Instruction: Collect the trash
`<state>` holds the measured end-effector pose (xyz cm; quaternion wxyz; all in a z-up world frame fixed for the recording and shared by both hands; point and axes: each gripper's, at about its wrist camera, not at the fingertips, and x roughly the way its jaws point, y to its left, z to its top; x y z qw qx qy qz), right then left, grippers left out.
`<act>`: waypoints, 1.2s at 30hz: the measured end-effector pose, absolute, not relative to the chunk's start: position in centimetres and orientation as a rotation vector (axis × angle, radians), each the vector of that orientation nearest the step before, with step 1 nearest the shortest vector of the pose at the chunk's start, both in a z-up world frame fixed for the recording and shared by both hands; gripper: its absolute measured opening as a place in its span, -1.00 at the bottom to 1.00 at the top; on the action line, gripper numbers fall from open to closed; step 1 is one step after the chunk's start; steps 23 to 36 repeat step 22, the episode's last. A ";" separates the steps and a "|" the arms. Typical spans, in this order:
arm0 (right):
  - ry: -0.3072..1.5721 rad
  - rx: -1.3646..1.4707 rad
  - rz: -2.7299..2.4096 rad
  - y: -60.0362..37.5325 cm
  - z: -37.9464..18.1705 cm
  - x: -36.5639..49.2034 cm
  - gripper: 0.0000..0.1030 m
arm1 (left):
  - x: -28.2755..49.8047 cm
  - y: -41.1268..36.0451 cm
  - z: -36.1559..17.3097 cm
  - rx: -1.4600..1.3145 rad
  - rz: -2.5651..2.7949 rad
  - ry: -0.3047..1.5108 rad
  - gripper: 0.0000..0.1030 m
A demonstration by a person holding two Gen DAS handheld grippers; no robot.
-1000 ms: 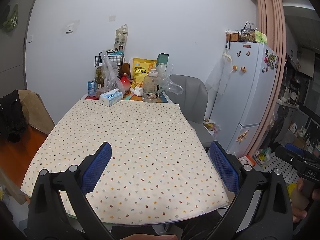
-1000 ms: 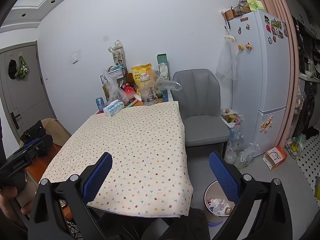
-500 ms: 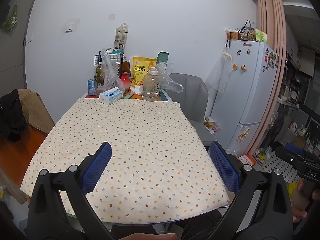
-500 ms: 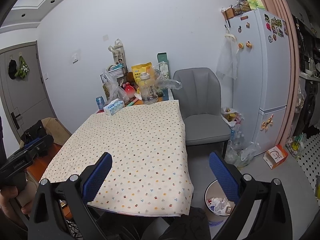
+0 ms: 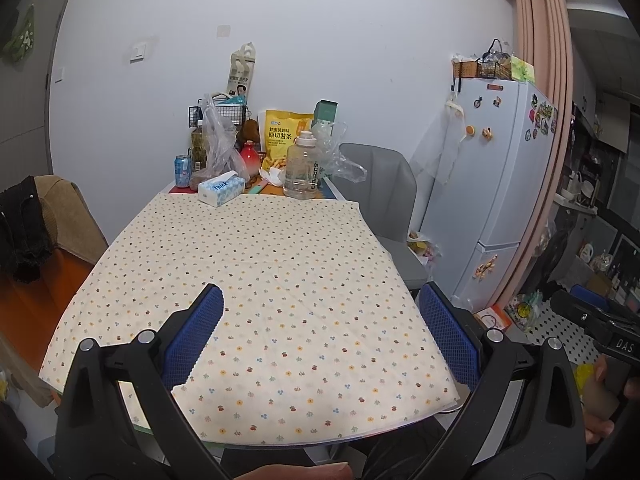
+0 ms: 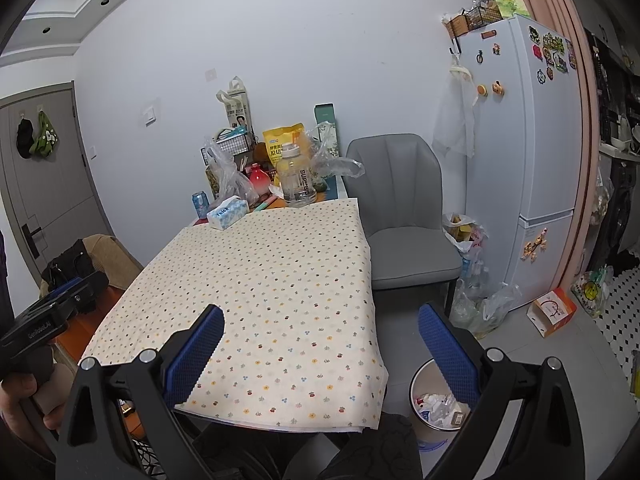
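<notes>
Left gripper: jaws spread wide, nothing between the blue pads, held level, pointing forward. Right gripper: same, wide apart and empty. A hand grips each handle; grippers side by side, well apart.

We see a table covered by a cream tablecloth printed with small flowers; its near and middle areas are bare. At the far end we find a blue tissue box, a blue drink can, a clear plastic bag, a red bottle, a yellow snack bag and a large clear water jug. On the floor, right of the table's near corner, stands a white waste bin holding trash; an orange-and-white box lies farther right.
</notes>
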<state>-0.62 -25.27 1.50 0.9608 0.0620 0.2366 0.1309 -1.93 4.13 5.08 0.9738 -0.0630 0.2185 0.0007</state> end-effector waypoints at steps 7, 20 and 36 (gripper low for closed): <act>0.482 0.126 0.263 -25.2 1.5 -0.5 0.85 | -1.9 4.1 4.9 -0.127 0.004 0.441 0.89; 0.489 0.126 0.263 -25.2 0.7 -0.6 0.85 | -1.6 4.1 4.3 -0.128 0.000 0.463 0.89; 0.490 0.126 0.262 -25.1 0.8 -0.5 0.85 | -1.5 4.1 4.1 -0.131 -0.002 0.466 0.89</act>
